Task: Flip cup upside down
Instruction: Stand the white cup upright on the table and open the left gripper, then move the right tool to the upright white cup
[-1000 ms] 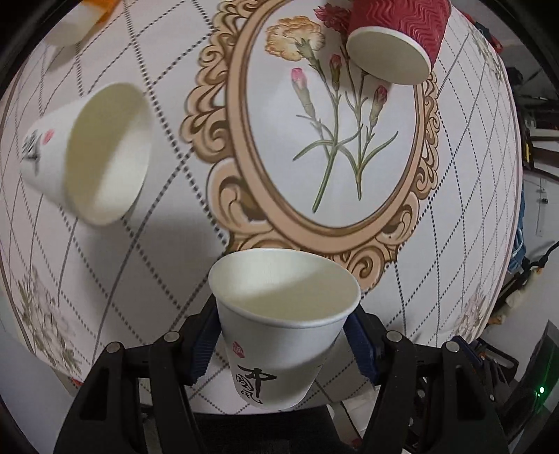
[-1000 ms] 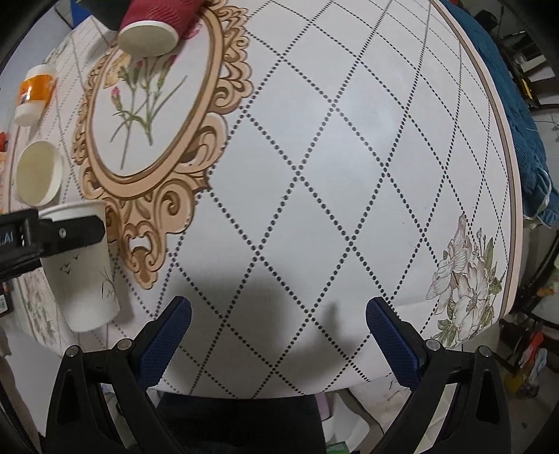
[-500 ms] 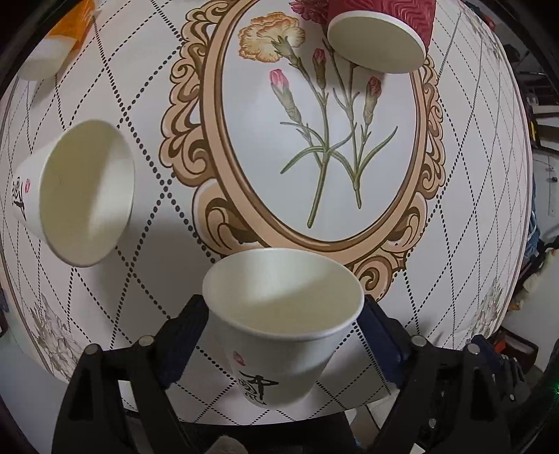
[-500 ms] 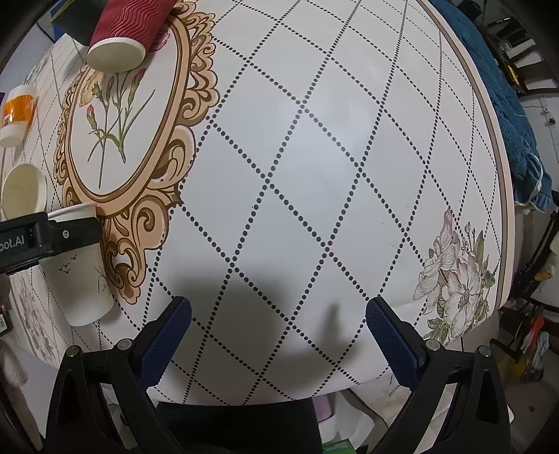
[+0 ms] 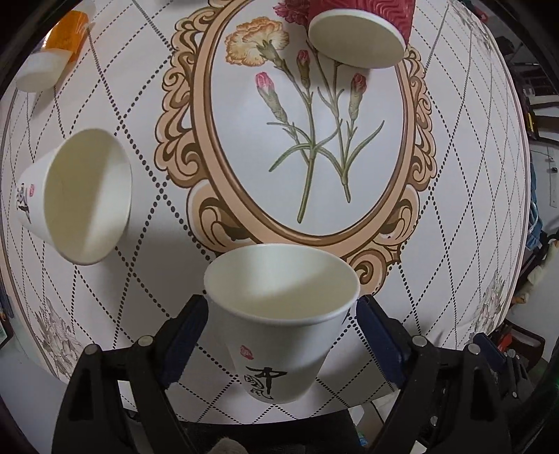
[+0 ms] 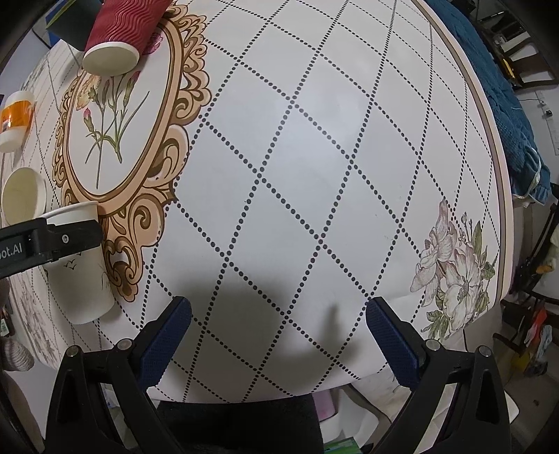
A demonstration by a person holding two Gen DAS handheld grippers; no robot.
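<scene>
A white paper cup [image 5: 279, 321] with black calligraphy stands mouth up between the blue pads of my left gripper [image 5: 281, 314], which is shut on it just below the rim. The same cup shows in the right wrist view [image 6: 82, 276], its base at or close to the table near the front edge, with the left gripper's black finger across it. My right gripper [image 6: 277, 335] is open and empty over the bare tablecloth, well to the right of the cup.
A second white cup [image 5: 77, 195] stands to the left. A red ribbed cup [image 5: 360, 31] stands at the far side of the oval flower print. An orange-and-white bottle [image 5: 52, 52] is at the far left. The table's right edge [image 6: 496, 174] borders a blue cloth.
The left wrist view has shifted a little, and the other cups sit lower and nearer in frame. The cup stays held in the left gripper. The right gripper has stayed open.
</scene>
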